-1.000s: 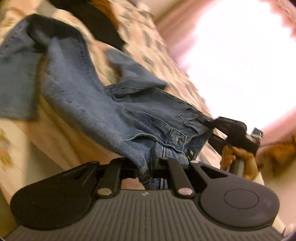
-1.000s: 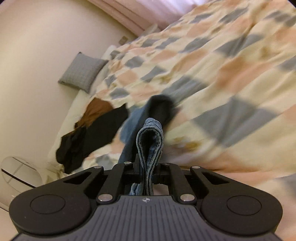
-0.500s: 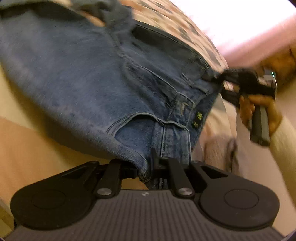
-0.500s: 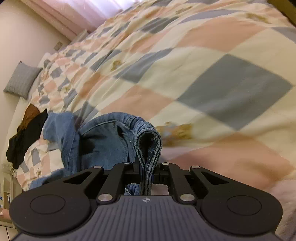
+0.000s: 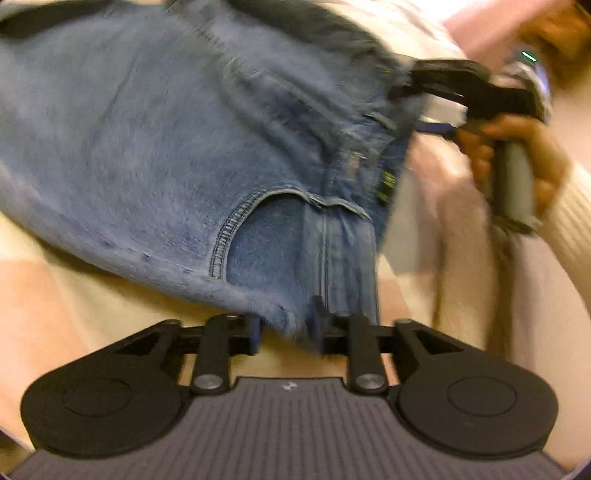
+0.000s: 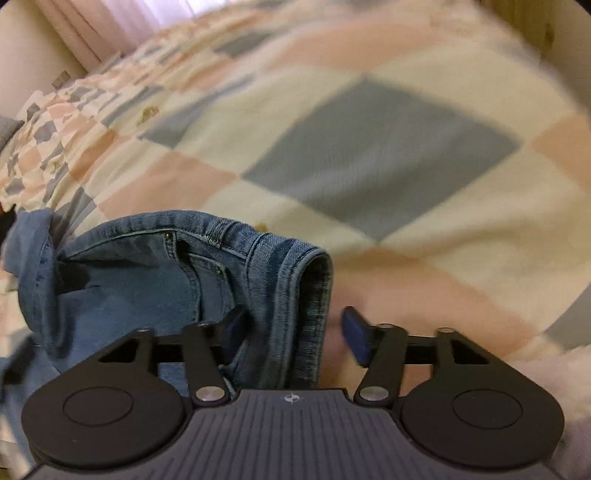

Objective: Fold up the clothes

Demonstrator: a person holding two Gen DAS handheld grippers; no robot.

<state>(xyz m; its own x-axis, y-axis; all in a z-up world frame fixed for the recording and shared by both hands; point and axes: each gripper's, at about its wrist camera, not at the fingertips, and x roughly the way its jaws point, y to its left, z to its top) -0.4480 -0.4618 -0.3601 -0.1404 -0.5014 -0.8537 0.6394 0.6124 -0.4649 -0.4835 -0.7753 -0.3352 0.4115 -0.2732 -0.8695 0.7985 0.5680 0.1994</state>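
Blue jeans (image 5: 155,155) lie on the checked quilt, waistband end towards me. My left gripper (image 5: 286,328) has its jaws parted around the waistband corner, which still lies between the pads. My right gripper (image 6: 291,325) is open, with the folded waistband (image 6: 295,280) lying loose between its fingers. In the left wrist view the right gripper (image 5: 410,85) shows at the far waistband corner, held by a hand in a cream sleeve.
The checked quilt (image 6: 388,147) in cream, pink and grey covers the bed. Pink curtains (image 6: 92,22) hang at the far left by a cream wall. A pale fluffy cloth (image 5: 461,240) lies by the jeans' waistband.
Both grippers have lowered the jeans onto the quilt and opened. The waistband, clamped in both half a second ago, now lies loose between the fingers.
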